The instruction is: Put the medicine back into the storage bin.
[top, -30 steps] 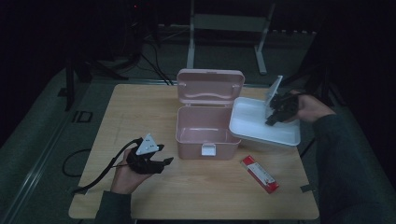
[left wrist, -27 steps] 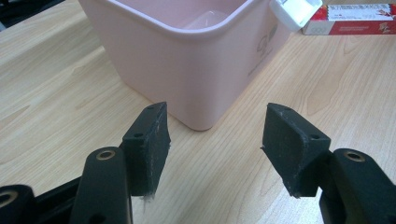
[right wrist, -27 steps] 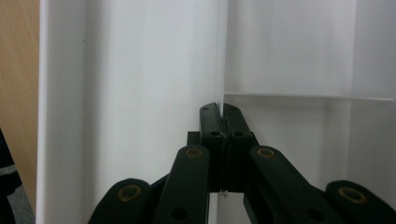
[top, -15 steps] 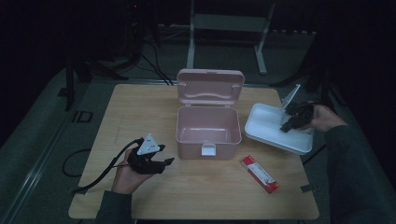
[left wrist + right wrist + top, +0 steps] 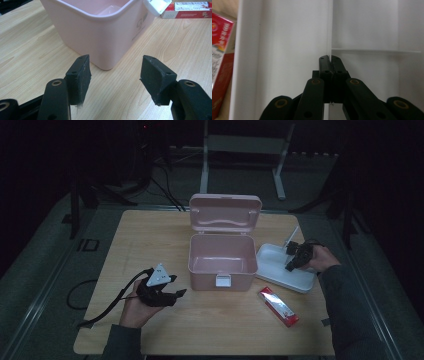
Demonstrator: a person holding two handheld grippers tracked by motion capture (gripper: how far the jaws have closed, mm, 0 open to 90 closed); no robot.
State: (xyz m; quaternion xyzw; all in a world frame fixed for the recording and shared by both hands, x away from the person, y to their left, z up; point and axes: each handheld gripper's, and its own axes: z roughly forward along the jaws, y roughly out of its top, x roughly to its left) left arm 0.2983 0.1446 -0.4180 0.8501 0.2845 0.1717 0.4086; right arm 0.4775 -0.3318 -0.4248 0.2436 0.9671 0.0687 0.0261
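An open pink box (image 5: 222, 279) stands mid-table with its lid up and nothing inside. Just right of it a white tray (image 5: 276, 268) lies flat on the table. My right gripper (image 5: 289, 265) is over the tray's right part, shut on it. In the right gripper view the right gripper (image 5: 329, 58) pinches a thin upright divider of the white tray (image 5: 287, 37). My left gripper (image 5: 178, 292) rests in a hand at the box's front left, open, with nothing between its jaws. The left gripper (image 5: 115, 72) faces a corner of the pink box (image 5: 100, 32), a short way off.
A red packet (image 5: 278, 306) lies on the table in front of the tray, near the front right; the red packet (image 5: 220, 62) runs along the tray's outer wall. The left gripper's cable (image 5: 107, 307) trails to the table's front left edge.
My right gripper has come down with the white tray, from raised and tilted beside the box to lying flat on the table. The left gripper has kept still.
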